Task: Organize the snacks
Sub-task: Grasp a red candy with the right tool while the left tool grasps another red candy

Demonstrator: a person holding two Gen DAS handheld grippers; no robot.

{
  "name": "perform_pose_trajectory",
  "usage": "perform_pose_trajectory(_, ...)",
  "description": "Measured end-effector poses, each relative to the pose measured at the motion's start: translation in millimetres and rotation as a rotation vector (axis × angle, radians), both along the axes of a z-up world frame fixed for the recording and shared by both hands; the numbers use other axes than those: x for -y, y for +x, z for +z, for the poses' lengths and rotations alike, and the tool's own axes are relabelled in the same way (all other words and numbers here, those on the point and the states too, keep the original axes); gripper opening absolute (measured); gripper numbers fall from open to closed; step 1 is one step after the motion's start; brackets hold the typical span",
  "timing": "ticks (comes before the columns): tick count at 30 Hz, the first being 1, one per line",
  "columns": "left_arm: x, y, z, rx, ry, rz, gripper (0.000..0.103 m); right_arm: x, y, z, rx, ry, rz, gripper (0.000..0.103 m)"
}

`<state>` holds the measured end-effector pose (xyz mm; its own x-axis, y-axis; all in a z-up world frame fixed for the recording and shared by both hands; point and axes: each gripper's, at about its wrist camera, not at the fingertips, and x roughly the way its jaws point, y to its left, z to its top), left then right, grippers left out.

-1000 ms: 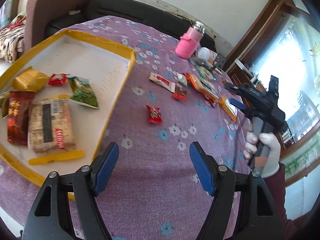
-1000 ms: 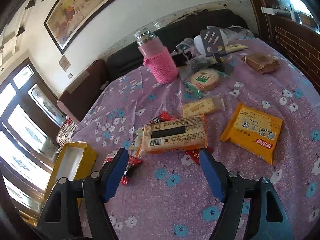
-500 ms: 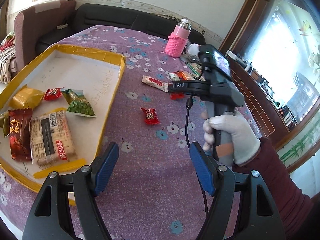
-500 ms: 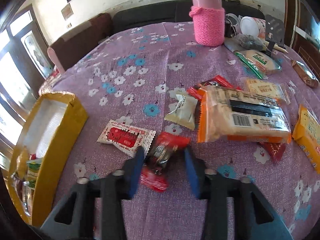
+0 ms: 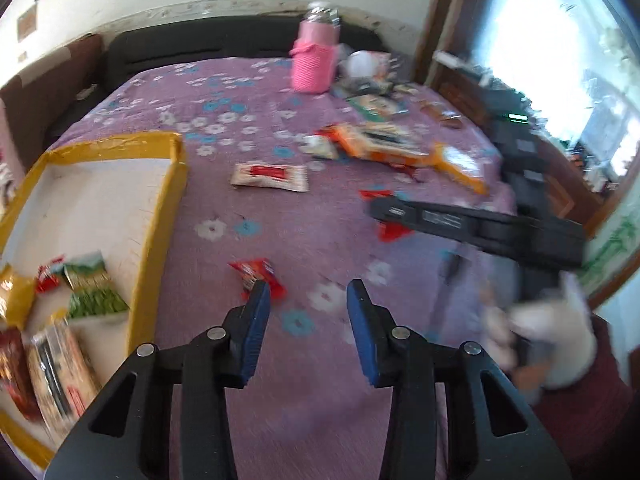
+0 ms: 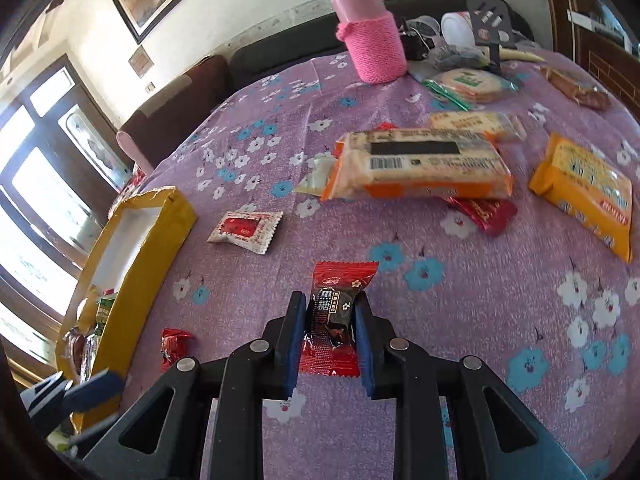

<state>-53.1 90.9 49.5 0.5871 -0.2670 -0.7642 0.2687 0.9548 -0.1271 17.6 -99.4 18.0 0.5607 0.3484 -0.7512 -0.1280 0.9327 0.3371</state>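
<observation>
Right gripper (image 6: 329, 322) is clenched on the red brown-sugar candy (image 6: 334, 316), lifted off the tablecloth (image 6: 480, 320). Left gripper (image 5: 305, 312) jaws closing, nothing between them; small red candy (image 5: 256, 276) sits at its 11 o'clock. Next move: carry to yellow-edged tray (image 5: 158, 216) at 9 o'clock (holds green pea pack (image 5: 90, 294), biscuit packs).

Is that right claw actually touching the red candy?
Touching. In the right wrist view, the right gripper has both blue pads pressed against the sides of the red candy, with no gap visible.
</observation>
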Motion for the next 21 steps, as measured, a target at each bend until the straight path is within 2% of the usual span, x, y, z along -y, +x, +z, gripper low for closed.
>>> perform_pose_trajectory(6, 2.2, 31.2, -25.2, -0.075, 0.039, 0.027, 0.037, -2.5, 0.0, 0.7, -0.001, 0.030, 0.031, 0.024)
perform_pose_trajectory(7, 3.3, 34.7, -29.9, -0.086, 0.053, 0.028, 0.031, -3.7, 0.7, 0.5, -0.002, 0.031, 0.035, 0.024)
perform_pose_trajectory(8, 4.0, 36.3, -33.3, -0.099, 0.055, 0.025, 0.017, -3.9, 2.1, -0.7, -0.003, 0.031, 0.037, 0.024)
perform_pose_trajectory(9, 3.7, 37.3, -37.2, -0.114, 0.045, 0.021, 0.013, -4.3, 2.1, -1.1, -0.004, 0.031, 0.037, 0.024)
perform_pose_trajectory(11, 3.3, 34.4, -37.7, -0.094, 0.055, 0.025, 0.005, -4.5, 2.7, -1.6, -0.005, 0.033, 0.033, 0.024)
perform_pose_trajectory(18, -5.6, 28.0, -28.1, -0.081, 0.011, 0.047, 0.005, -4.2, 1.1, -1.0, 0.007, 0.028, 0.023, 0.024)
perform_pose_trajectory(21, -5.4, 26.0, -20.9, -0.066, -0.026, 0.027, 0.006, -4.3, 0.4, -1.3, 0.008, 0.026, 0.020, 0.024)
